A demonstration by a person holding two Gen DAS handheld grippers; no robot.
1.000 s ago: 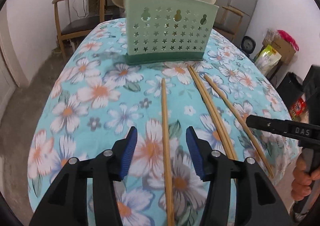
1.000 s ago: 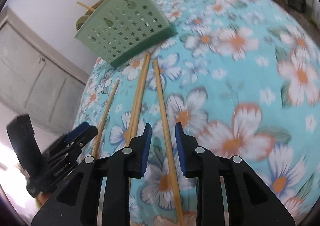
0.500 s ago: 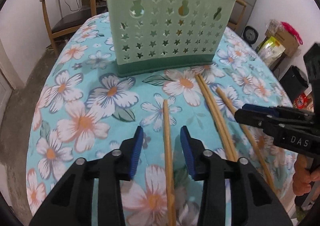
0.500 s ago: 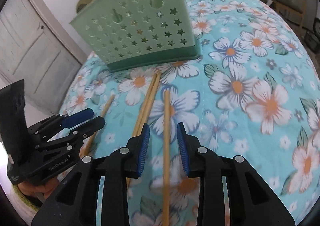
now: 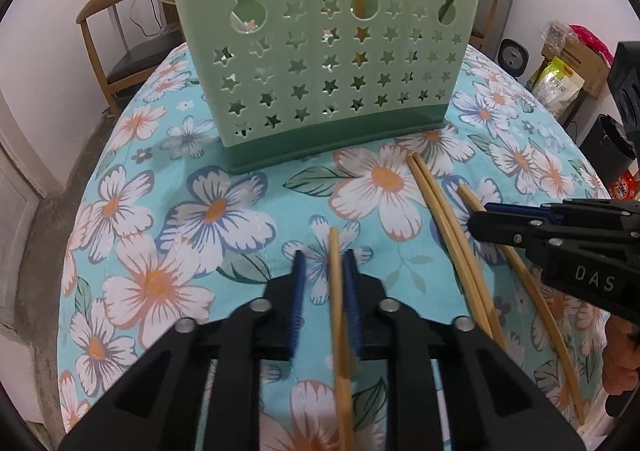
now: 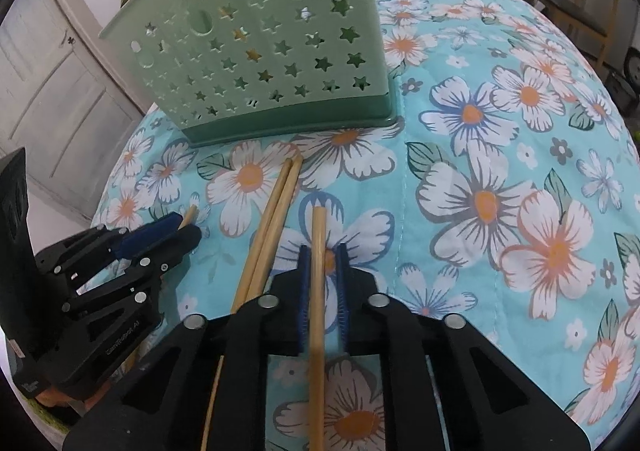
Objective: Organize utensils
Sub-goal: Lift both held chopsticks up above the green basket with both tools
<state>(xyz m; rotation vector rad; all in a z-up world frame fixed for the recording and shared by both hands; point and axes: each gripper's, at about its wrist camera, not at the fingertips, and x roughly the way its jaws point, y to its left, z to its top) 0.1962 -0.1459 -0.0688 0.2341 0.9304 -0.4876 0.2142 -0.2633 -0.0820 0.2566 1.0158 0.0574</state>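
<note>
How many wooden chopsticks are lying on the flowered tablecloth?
4: one in the left claw, a touching pair in the middle, one in the right claw. More may stand in the green holder.

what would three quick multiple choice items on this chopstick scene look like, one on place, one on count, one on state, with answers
1. Where is the green holder?
A. beyond the chopsticks' far tips
B. lying flat under them
C. in a gripper

2. How many chopsticks lie on the tablecloth?
A. two
B. four
C. six

3. What is between the right gripper pads?
A. nothing
B. a spoon
C. a single chopstick

Answers: 1 A, it stands upright past their tips. 2 B, a touching pair lies in the middle with one single either side. 3 C, the blue pads close on it; the left gripper is closing around the leftmost chopstick.
</note>
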